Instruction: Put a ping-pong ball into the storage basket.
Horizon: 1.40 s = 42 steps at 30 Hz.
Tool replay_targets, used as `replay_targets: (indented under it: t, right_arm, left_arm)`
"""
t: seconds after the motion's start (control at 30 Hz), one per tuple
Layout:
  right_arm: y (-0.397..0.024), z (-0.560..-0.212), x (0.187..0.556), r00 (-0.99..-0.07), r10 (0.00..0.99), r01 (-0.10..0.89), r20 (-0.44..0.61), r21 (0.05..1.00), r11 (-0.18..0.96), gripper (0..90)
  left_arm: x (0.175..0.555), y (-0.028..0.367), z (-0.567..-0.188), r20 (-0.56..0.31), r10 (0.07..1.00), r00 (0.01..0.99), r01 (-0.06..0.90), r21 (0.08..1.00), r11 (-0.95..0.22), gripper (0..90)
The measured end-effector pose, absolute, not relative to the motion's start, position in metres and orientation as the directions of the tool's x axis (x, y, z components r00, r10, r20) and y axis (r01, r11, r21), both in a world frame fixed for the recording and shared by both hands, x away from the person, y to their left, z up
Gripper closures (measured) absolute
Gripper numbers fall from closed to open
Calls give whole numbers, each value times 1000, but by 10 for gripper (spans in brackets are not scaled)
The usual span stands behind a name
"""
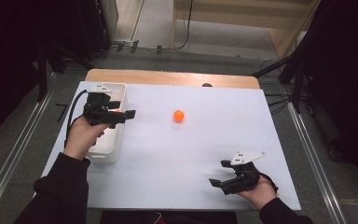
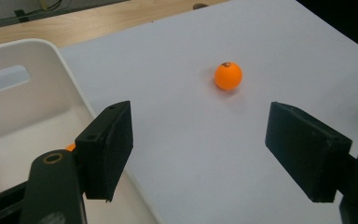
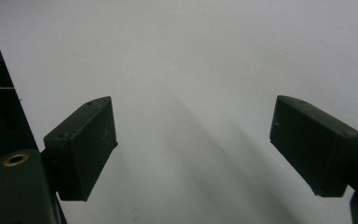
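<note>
An orange ball [image 1: 179,115] lies on the white table top [image 1: 196,149], a little behind its middle. In the left gripper view the ball [image 2: 228,75] sits ahead of the open jaws, well beyond them. My left gripper [image 1: 123,109] hovers over the right wall of a white bin [image 1: 103,154] with nothing between its fingers [image 2: 107,144]. A sliver of a second orange thing [image 2: 70,147] peeks out behind the left jaw, inside the bin [image 2: 23,56]. My right gripper [image 1: 218,172] rests near the front right of the table, open and empty [image 3: 193,140].
A strip of wooden table [image 1: 168,77] runs along the far edge behind the white top. A small dark knob [image 1: 207,85] sits at that far edge. Dark stands and cables flank the table on both sides.
</note>
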State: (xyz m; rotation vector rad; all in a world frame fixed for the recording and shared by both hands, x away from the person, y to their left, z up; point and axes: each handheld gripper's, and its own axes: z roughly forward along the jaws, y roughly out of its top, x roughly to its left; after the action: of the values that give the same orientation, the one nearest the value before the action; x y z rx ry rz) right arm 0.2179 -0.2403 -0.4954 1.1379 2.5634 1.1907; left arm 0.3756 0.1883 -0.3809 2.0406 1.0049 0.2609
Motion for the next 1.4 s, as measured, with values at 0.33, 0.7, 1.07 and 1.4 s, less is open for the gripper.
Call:
replay_targets:
  t: [0.33, 0.7, 1.07, 1.4]
  right_arm:
    - [-241, -495, 217, -714, 665, 593, 217, 693, 411, 131]
    - [-240, -495, 219, -720, 663, 587, 208, 692, 420, 131]
    - [-241, -495, 217, -716, 665, 590, 213, 693, 414, 131]
    - [-242, -496, 216, -717, 666, 588, 204, 691, 421, 131]
  left_arm:
    - [371, 178, -380, -164, 711, 683, 542, 767, -344, 236]
    - [365, 165, -384, -168, 690, 704, 525, 777, -347, 236]
    - [363, 151, -391, -175, 668, 723, 519, 776, -359, 236]
    - [360, 143, -394, -165, 663, 730, 502, 788, -357, 236]
